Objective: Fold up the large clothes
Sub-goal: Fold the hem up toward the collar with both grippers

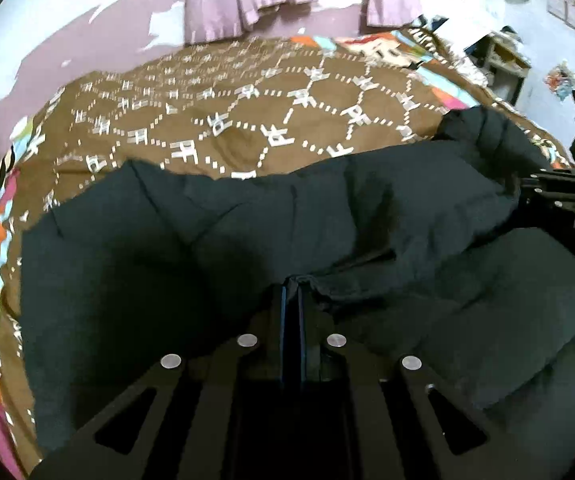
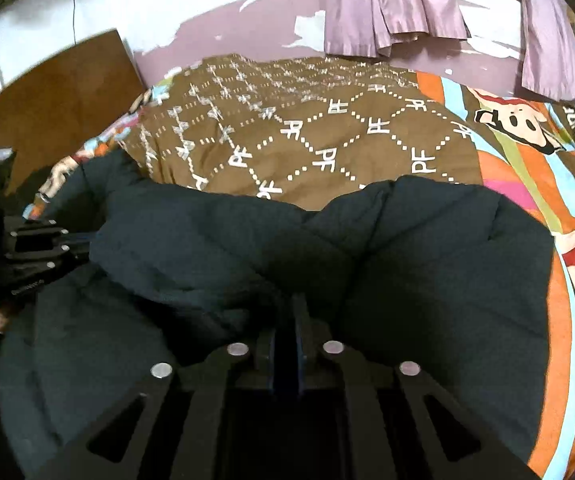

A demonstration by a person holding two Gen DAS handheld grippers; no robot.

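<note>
The left tongs are closed tight, with a fold of the dark puffer jacket pinched between the two fingers. The right tongs are also pressed together and grip a bunched fold of the same jacket. The jacket lies spread across the near part of the bed, on a brown bedspread with a white dotted diamond pattern and a colourful cartoon border. Behind the bed, lilac curtains hang on the wall.

Two fisheye views, each from just behind closed jaws, look forward and close over a dark jacket — both share the brown bedspread ahead of the jaws.
</note>
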